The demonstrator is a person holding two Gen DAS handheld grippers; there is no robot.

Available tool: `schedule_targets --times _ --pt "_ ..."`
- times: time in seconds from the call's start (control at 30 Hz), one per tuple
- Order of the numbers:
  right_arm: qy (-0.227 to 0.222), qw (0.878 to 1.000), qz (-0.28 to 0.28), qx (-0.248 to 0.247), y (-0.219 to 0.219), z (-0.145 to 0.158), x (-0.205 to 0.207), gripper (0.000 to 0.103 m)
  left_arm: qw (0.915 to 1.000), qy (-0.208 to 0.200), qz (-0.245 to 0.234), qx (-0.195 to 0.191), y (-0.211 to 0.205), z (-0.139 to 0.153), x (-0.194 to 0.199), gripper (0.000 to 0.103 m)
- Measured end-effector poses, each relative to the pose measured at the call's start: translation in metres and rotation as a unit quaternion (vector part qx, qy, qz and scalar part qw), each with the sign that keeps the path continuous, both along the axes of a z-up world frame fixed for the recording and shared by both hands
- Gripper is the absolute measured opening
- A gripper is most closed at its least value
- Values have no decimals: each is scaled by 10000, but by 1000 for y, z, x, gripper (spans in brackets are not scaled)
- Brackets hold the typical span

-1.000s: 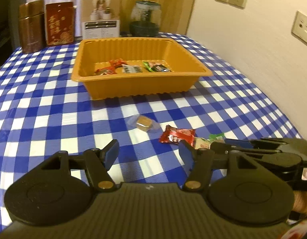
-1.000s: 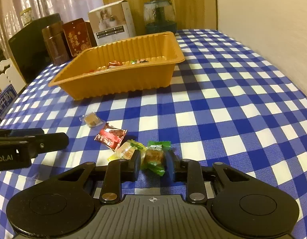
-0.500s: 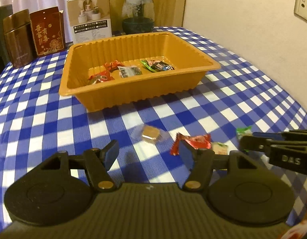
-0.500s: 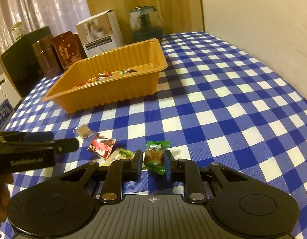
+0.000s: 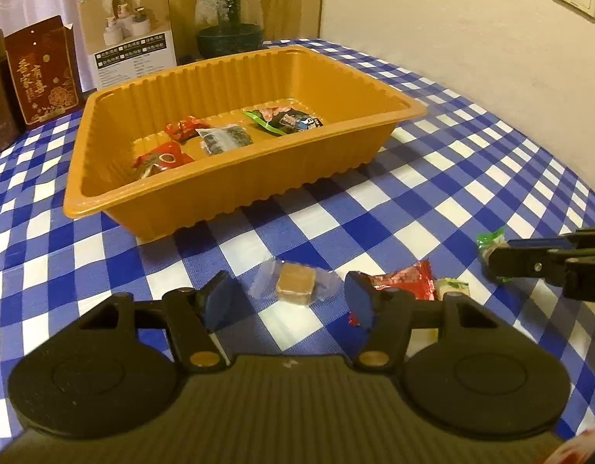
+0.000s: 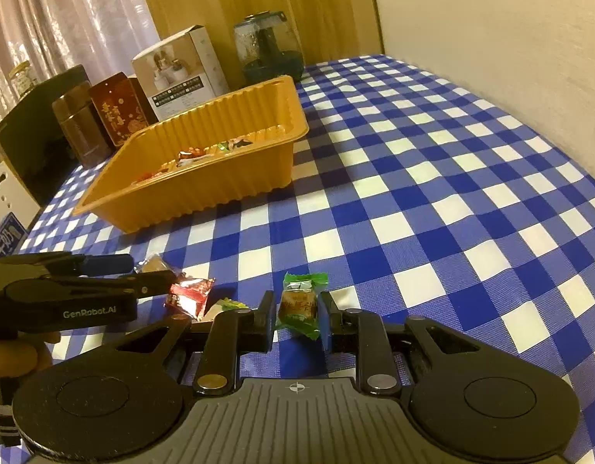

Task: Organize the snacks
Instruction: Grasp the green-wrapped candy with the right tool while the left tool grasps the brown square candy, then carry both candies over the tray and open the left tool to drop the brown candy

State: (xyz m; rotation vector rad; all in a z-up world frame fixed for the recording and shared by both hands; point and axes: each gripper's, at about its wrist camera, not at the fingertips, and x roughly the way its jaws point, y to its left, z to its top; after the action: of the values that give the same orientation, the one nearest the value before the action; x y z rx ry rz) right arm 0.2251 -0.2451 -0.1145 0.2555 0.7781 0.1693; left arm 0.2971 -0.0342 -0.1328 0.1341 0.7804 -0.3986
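Note:
An orange tray (image 5: 227, 178) with several wrapped snacks in it stands on the blue checked table; it also shows in the right wrist view (image 6: 204, 189). My left gripper (image 5: 287, 303) is open, its fingers on either side of a clear-wrapped brown candy (image 5: 296, 284) on the cloth. A red packet (image 5: 403, 280) and a yellow-green candy (image 5: 454, 288) lie just right of it. My right gripper (image 6: 295, 317) is shut on a green-wrapped snack (image 6: 299, 303) and holds it slightly above the table; the snack also shows in the left wrist view (image 5: 490, 241).
A white box (image 5: 129, 50), a red carton (image 5: 42, 73), a brown tin (image 6: 82, 131) and a glass jar (image 5: 229, 23) stand behind the tray. A wall (image 5: 471, 38) runs along the right side of the table.
My left gripper has moved forward and lower until its open fingers flank the brown candy. My right gripper has lifted the green snack a little off the cloth.

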Motion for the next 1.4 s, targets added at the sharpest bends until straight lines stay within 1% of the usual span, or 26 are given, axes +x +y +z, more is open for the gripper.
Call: schedule_targets --times 0.03,0.2,0.33,0.4,0.43,0.47,0.5,0.73,0.83,0.97,1.1,1.4 --pt "-5 10000 5 14 0 0 0 23 10000 -14 -21 -5 0 -1 1 61" --pt "-26 10000 14 49 2 2 1 23 9999 -23 -138 -86 1 -2 4 50" --pt "-38 10000 13 58 3 2 1 23 9999 -5 -132 -109 0 -2 3 45" --pt "-35 10000 15 65 3 2 1 23 9998 13 -140 -121 -1 -1 2 38" --pt "-40 10000 17 67 3 2 1 23 9999 22 -110 -96 -1 0 2 37" --pt "-49 10000 20 65 3 3 1 23 9999 -5 -76 -89 -1 1 1 33" --pt "-56 10000 22 62 3 4 1 23 9999 -13 -33 -96 0 3 0 32" --pt "-91 9999 27 72 5 6 1 23 9996 68 260 -116 10 5 -1 30" --pt "-129 9999 49 72 7 7 1 23 9989 110 392 -253 16 10 -3 30" --pt "-197 9997 93 62 9 10 3 23 9980 46 560 -295 20 22 -8 30" --pt "-285 9995 151 65 13 15 5 23 9965 27 706 -451 22 35 -13 30" --pt "-607 9977 312 14 23 36 9 23 9942 -164 906 -560 24 62 -21 30"
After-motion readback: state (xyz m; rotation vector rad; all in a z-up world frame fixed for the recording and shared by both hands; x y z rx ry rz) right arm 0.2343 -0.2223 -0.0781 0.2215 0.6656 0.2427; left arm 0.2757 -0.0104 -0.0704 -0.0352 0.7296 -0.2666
